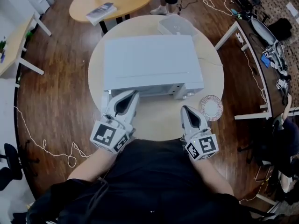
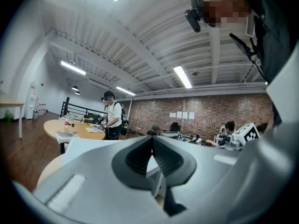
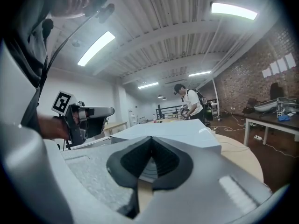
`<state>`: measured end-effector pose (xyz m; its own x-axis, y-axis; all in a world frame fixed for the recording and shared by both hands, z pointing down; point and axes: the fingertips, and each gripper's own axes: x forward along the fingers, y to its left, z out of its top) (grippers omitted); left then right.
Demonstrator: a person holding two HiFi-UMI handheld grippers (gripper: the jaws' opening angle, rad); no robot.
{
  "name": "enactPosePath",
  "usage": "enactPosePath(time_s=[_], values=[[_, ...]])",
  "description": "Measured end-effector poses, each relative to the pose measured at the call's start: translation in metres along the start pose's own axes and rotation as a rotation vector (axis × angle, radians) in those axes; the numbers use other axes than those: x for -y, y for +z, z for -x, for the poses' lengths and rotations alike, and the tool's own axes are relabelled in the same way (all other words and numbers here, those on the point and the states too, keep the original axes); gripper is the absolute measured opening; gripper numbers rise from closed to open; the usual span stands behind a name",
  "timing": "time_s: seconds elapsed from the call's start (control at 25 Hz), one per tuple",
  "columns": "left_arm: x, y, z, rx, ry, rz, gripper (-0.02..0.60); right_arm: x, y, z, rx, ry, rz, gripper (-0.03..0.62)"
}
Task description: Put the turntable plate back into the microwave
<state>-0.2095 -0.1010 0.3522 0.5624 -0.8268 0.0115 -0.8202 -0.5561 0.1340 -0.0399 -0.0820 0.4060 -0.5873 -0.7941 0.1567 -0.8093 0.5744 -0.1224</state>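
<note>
The white microwave (image 1: 149, 62) stands in the middle of a round wooden table (image 1: 159, 120), its front facing me. The turntable plate (image 1: 211, 107), round with a patterned rim, lies flat on the table beside the microwave's front right corner. My left gripper (image 1: 127, 97) is shut and empty, with its tips at the microwave's front left corner. The right gripper (image 1: 188, 110) is shut and empty too, just left of the plate and apart from it. In the left gripper view the jaws (image 2: 152, 136) meet over the microwave top (image 2: 88, 146). The right gripper view shows shut jaws (image 3: 151, 137) before the microwave (image 3: 173, 129).
A clear plastic container (image 1: 177, 26) sits on the table behind the microwave. An oval wooden table (image 1: 112, 1) with a book stands further back, and a person stands beside it. White desks (image 1: 247, 55) with cables and gear line the right side. A cord (image 1: 46, 146) lies on the floor.
</note>
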Motion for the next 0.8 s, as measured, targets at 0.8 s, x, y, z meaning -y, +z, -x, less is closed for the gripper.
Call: enactPosePath(time_s=[0.8], values=[[0.003,0.006,-0.003,-0.011,-0.027,0.05,0.006,-0.018,0.034,-0.02,0.075,0.031,0.012,0.001]])
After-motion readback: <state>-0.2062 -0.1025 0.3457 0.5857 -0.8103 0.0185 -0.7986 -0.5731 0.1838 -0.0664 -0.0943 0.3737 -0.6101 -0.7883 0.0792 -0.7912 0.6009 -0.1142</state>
